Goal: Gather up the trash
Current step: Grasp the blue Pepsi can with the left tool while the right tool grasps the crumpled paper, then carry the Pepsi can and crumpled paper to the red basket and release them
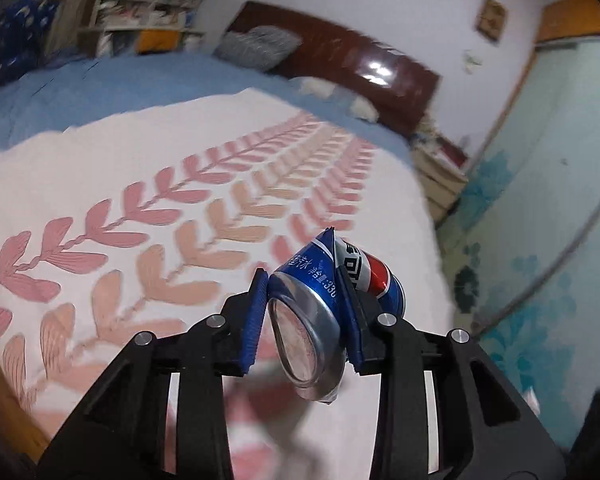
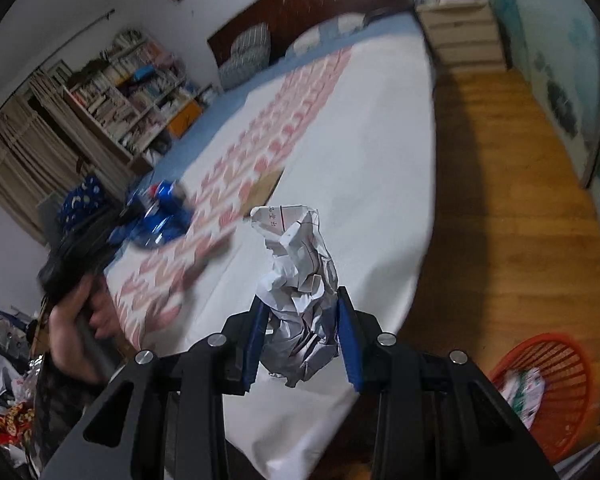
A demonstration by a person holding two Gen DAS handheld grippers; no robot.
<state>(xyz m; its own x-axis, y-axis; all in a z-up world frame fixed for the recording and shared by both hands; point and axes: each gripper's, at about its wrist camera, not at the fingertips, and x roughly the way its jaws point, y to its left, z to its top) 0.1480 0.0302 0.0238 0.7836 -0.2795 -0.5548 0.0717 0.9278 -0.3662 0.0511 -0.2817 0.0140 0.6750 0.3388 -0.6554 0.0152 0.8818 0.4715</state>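
Bed (image 2: 364,128) with leaf-print cover lying over wood floor (image 2: 512,184), orange basket (image 2: 548,384) sitting nearby, left gripper (image 1: 306,280) clamping crushed can (image 1: 320,300), right gripper (image 2: 300,300) pinching crumpled paper (image 2: 300,280).

The bed (image 1: 148,80) fills most of the left wrist view, covered in a blue sheet (image 1: 80,92). Spread over that sheet is a white blanket (image 1: 364,208) with rows of pink and peach leaf patterns, and it reaches right to the bed's near edge. Up by the dark wooden headboard (image 1: 352,64), a grey striped pillow (image 1: 256,46) leans against the board, with what looks like a white pillow (image 1: 320,88) lying flat beside it, though blur makes that one hard to call. Over in the right wrist view, the wooden floor (image 2: 508,208) runs alongside the bed, and an orange basket (image 2: 556,384) stands on it.
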